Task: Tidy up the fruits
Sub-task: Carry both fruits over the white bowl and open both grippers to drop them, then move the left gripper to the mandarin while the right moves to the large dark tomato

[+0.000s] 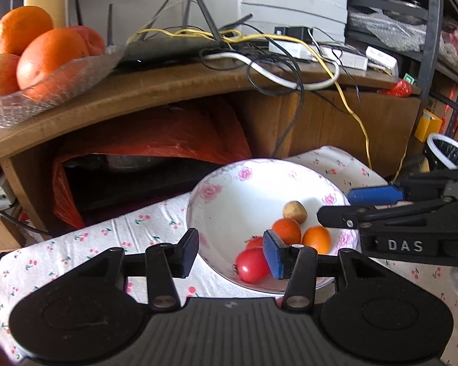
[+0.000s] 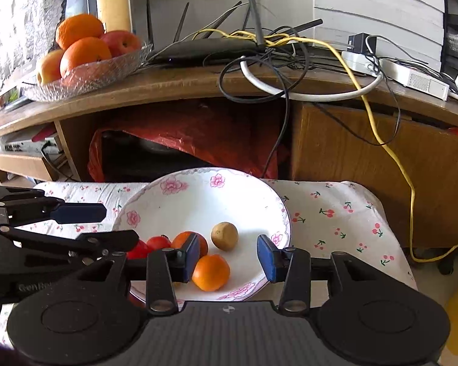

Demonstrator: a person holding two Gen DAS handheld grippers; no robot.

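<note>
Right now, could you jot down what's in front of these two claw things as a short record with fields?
surface: cherry-print cloth
dish: flowered bowl
in bowl: two small oranges, two tomatoes, one brownish fruit
left gripper: open, empty, above the bowl's rim
right gripper: open, empty, over the bowl
shelf behind: glass dish of oranges and apples

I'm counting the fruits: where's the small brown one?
In the floral bowl, the brown fruit lies apart behind the two small oranges, right of the red tomatoes.

Wooden shelf (image 2: 198, 88) under tangled cables (image 2: 290, 61), daylit.
</note>
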